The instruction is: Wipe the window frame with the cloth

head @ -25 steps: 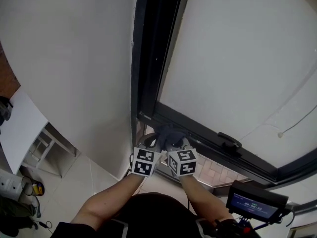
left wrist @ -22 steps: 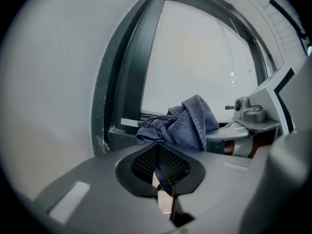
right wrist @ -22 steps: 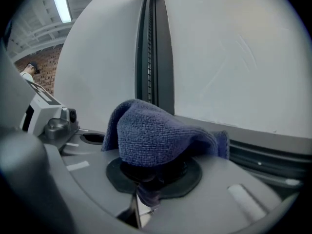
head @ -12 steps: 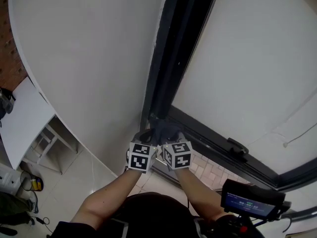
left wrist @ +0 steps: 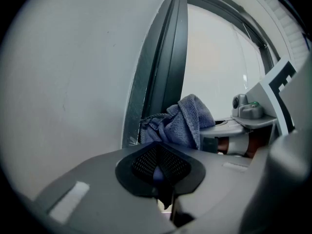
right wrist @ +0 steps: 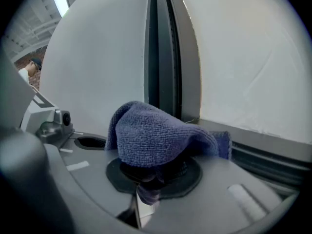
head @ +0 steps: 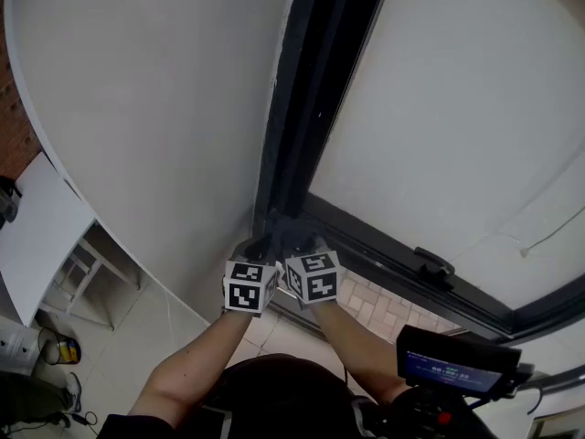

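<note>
Left claw [head: 250,247]: pads closed together, with a sliver of blue fabric pinched between them.
Right claw [head: 307,245]: closed on the cloth [right wrist: 156,135]. The fabric drapes over the pads and a short tail hangs below them.
Cloth position: bunched at the bottom corner of the window frame [head: 294,108], where the upright meets the lower rail.
Claws: side by side, marker cubes nearly touching.
Surround: white wall [head: 137,108] left of the frame, pale pane [head: 457,108] to its right.
</note>
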